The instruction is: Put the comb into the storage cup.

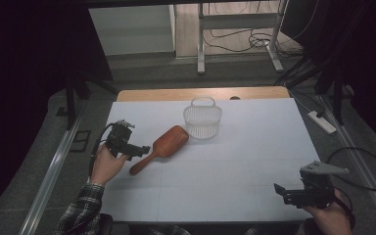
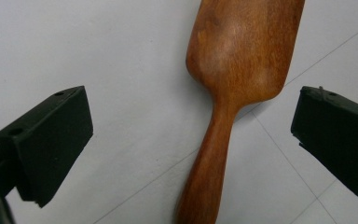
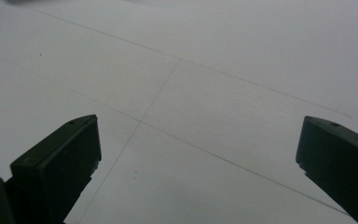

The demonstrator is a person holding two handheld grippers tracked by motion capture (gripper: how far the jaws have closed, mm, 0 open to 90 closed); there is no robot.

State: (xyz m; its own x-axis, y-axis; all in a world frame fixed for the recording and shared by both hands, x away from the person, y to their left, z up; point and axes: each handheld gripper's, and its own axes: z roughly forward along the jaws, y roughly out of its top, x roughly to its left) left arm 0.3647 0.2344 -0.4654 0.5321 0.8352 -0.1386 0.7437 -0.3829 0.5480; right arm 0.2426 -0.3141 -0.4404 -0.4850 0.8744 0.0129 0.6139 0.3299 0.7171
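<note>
left gripper [image 1: 144, 149] open astride wooden hairbrush [image 1: 162, 147] handle near tabletop [image 1: 254, 147] left edge; right gripper [image 1: 277, 188] open, empty, by front right corner.

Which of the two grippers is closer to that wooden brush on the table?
The left gripper: its open jaws straddle the wooden brush at the handle without touching it. The right gripper hovers open near the table's front right corner, well away.

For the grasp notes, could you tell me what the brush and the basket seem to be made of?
Brush: apparently wood, reddish-brown with visible grain and a smooth, slightly glossy finish. Basket: probably white plastic, though coated wire is possible; its wall is thin ribs you can see through, with a loop handle.
</note>
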